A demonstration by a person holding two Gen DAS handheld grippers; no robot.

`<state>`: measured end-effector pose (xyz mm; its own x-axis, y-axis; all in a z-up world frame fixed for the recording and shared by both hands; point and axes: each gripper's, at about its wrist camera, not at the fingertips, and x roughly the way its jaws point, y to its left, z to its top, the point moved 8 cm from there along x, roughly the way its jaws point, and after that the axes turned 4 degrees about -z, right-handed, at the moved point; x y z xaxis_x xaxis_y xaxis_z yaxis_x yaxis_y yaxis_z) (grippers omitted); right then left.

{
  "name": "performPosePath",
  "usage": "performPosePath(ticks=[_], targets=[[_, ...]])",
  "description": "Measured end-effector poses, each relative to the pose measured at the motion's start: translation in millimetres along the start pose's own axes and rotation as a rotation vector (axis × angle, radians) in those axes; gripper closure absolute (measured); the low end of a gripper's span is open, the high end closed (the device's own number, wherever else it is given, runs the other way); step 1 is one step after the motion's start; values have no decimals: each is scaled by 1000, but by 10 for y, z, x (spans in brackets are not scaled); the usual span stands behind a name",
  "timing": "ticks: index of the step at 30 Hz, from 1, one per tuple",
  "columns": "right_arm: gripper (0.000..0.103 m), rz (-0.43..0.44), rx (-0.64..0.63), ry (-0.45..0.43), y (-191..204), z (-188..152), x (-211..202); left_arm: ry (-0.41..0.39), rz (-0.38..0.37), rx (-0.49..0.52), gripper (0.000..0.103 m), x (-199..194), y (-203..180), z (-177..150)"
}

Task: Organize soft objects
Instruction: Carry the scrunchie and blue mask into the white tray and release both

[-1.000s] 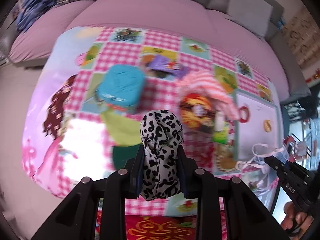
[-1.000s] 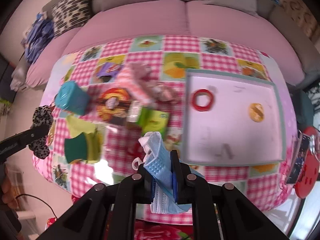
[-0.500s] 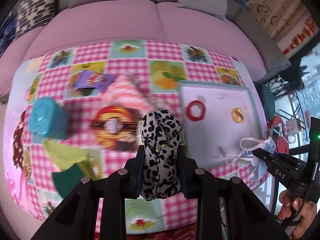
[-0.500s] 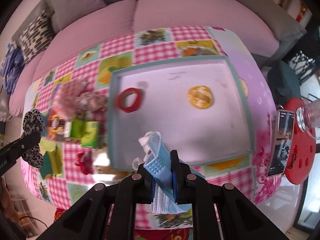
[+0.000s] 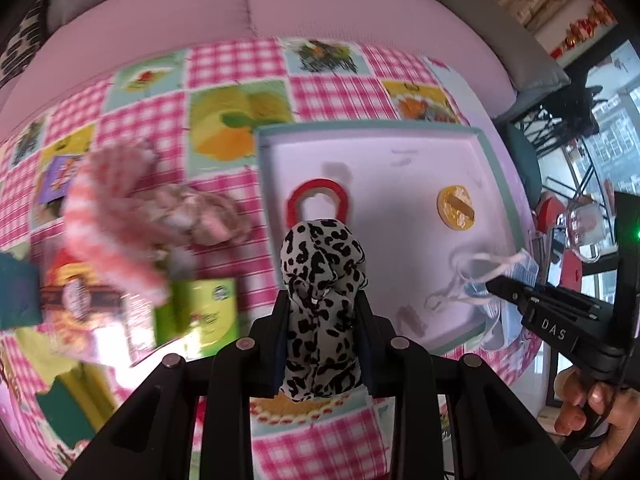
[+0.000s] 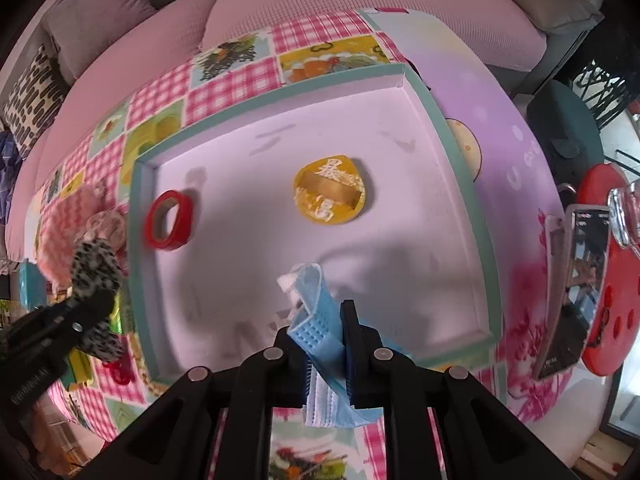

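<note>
A red tape ring (image 6: 170, 220) and a gold disc (image 6: 330, 194) lie apart in the teal-rimmed tray (image 6: 472, 208).

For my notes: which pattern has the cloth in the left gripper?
Black spots on white, leopard-like: the cloth, clearest in the left wrist view.

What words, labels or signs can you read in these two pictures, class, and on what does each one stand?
"DAS": white letters on the right hand-held gripper, left wrist view.
Raised characters on the yellow disc in the tray: too stylised to read.
Print on the green box: too blurred.
Embossed lettering on the left hand-held gripper, right wrist view: too dark to read.
Phone screen: no legible text.
</note>
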<state>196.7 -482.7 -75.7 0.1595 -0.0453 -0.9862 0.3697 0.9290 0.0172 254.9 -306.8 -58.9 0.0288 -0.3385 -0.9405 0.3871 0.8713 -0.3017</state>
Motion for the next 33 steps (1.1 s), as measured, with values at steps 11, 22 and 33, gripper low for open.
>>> performPosePath(ticks=[11,22,33], targets=[[89,-5,-4,17,-46,213,281,88,5,23,72,667,-139,3],[89,-11,-6,30,-69,219,388,87,7,39,70,749,-164,-12],[58,4,-8,38,-21,168,392,96,21,44,56,714,-168,21]])
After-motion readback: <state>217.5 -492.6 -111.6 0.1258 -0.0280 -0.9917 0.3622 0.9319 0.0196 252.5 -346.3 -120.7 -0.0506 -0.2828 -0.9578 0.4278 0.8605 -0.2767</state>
